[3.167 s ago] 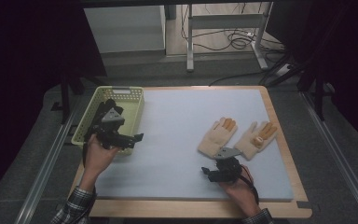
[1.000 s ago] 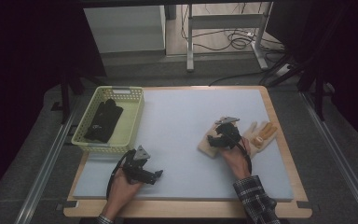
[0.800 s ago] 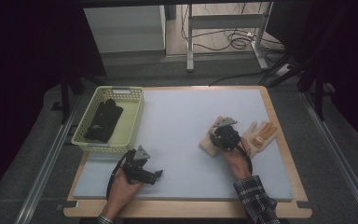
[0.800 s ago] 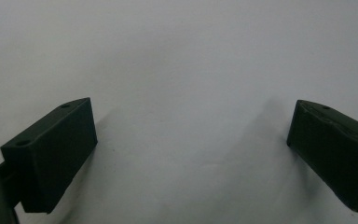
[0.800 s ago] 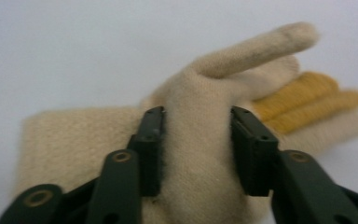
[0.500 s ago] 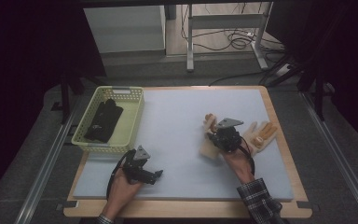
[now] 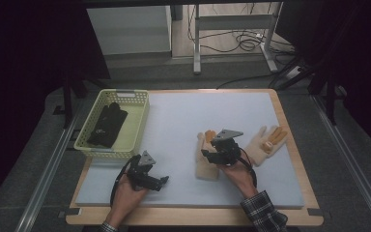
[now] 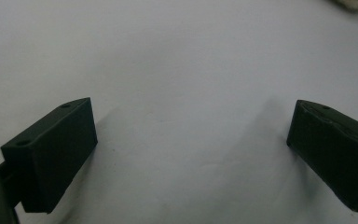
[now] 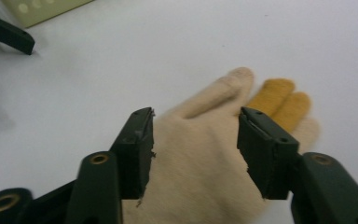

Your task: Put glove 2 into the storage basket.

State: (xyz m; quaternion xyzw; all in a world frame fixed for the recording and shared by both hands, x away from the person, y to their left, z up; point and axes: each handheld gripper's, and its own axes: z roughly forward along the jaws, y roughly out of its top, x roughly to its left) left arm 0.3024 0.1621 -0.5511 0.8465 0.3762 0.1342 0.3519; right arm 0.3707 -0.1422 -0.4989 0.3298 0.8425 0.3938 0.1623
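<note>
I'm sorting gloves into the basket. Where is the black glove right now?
In the high view, the black glove lies inside the yellow basket at the table's left, beyond the left gripper and far from both beige gloves.

**A padded surface with a basket and two gloves**

The surface [image 7: 183, 121] is a pale blue-grey foam mat on a light wooden board, whose bare wood shows as a border along the right and near edges. At the far left corner stands a pale yellow-green plastic basket [image 7: 137, 126] with slotted walls, just inside the left edge. Toward the right half lies a cream knitted glove with orange fingertips [image 7: 206, 162], flat, its fingers pointing to the far edge. Near it, closer to the right edge, a second cream and orange knitted glove [image 7: 266, 144] lies flat, its fingers angled toward the far right corner. The two gloves lie apart.
</note>
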